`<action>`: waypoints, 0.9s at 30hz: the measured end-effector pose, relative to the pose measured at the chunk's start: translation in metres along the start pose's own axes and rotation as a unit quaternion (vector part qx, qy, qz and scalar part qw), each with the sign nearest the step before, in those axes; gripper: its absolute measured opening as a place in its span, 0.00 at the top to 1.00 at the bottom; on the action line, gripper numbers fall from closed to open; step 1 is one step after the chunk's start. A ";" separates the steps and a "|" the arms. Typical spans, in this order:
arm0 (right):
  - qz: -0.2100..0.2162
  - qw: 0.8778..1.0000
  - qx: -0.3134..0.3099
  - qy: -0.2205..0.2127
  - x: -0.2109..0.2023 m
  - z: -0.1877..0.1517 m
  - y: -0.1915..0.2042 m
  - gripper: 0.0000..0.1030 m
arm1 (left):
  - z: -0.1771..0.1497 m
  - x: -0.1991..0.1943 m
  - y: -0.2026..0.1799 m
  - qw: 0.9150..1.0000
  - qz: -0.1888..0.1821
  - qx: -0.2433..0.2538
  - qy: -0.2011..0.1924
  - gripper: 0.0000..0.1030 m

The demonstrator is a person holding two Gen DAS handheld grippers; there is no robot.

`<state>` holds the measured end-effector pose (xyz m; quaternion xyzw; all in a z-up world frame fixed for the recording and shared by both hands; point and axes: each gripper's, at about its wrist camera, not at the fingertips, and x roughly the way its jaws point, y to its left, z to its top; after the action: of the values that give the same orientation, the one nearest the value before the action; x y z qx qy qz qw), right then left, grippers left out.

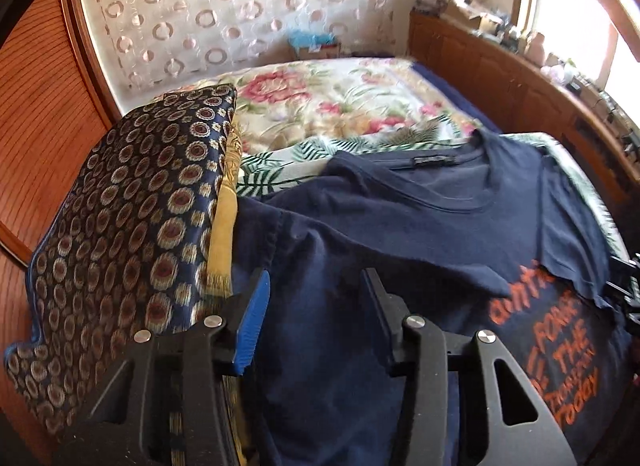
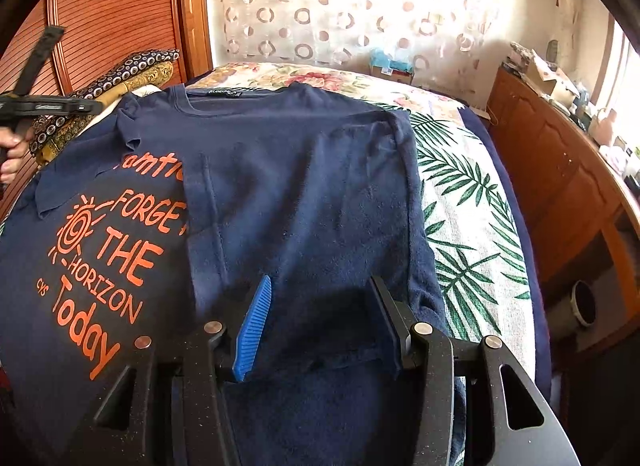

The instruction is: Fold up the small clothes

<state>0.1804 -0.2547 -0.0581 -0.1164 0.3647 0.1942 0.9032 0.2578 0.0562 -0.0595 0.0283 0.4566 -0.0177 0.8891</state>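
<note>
**Navy T-shirt half folded on the bed, both grippers above it**

The navy T-shirt (image 2: 304, 193) lies flat on the leaf-print bedspread (image 2: 472, 225), neckline away from the jaws. Its right side is folded over the chest, so part of the orange print (image 2: 100, 266) is covered; the rest sits left of the right gripper (image 2: 320, 318). That gripper's jaws stand apart with the folded panel's hem between them, the cloth lying loose rather than pinched by the blue pad (image 2: 252, 330).

The left gripper (image 1: 316, 314) hangs over the shirt's left shoulder area, jaws apart with only flat navy cloth beyond them and nothing clamped. Just left of its jaws a stack of folded patterned cloths (image 1: 120, 234) rests, navy with ringed dots over yellow. Ahead of both pairs of jaws the floral bedcover (image 1: 340, 105) runs to a sheer curtain (image 1: 240, 5)
</note>
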 end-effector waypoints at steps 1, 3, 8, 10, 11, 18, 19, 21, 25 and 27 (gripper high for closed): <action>0.000 1.000 0.000 0.000 0.000 0.000 0.000 0.50 | 0.004 0.006 0.000 1.000 0.006 -0.002 0.006 0.53; 0.000 1.000 0.000 0.000 0.000 0.000 0.000 0.50 | 0.008 0.017 0.000 1.000 0.014 -0.011 0.015 0.53; 0.000 1.000 -0.001 0.000 0.000 0.000 0.000 0.50 | 0.017 0.036 -0.002 0.998 0.051 -0.004 0.029 0.53; 0.000 1.000 -0.001 0.000 0.000 0.000 0.000 0.50 | 0.023 0.041 -0.004 0.997 0.072 0.009 0.030 0.53; 0.000 1.000 -0.001 0.000 0.000 0.000 -0.001 0.50 | 0.025 0.043 -0.004 0.997 0.076 0.012 0.031 0.53; 0.000 1.000 -0.001 0.000 0.000 0.000 0.000 0.50 | 0.033 0.058 -0.004 0.994 0.092 0.025 0.045 0.53; 0.000 1.000 -0.001 0.000 0.000 0.000 0.000 0.50 | 0.033 0.058 -0.004 0.994 0.094 0.027 0.043 0.53; 0.000 1.000 -0.002 0.000 0.000 -0.001 0.000 0.50 | 0.033 0.058 -0.003 0.995 0.089 0.029 0.042 0.59; 0.001 1.000 -0.001 0.000 0.000 -0.001 0.000 0.50 | 0.035 0.058 0.003 0.995 0.077 0.036 0.054 0.97; 0.002 1.000 -0.001 0.000 0.001 0.000 -0.001 0.50 | 0.036 0.047 0.007 0.995 0.082 0.037 0.043 0.98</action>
<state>0.1810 -0.2552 -0.0586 -0.1167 0.3649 0.1962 0.9026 0.3148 0.0604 -0.0766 0.0994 0.4895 0.0399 0.8654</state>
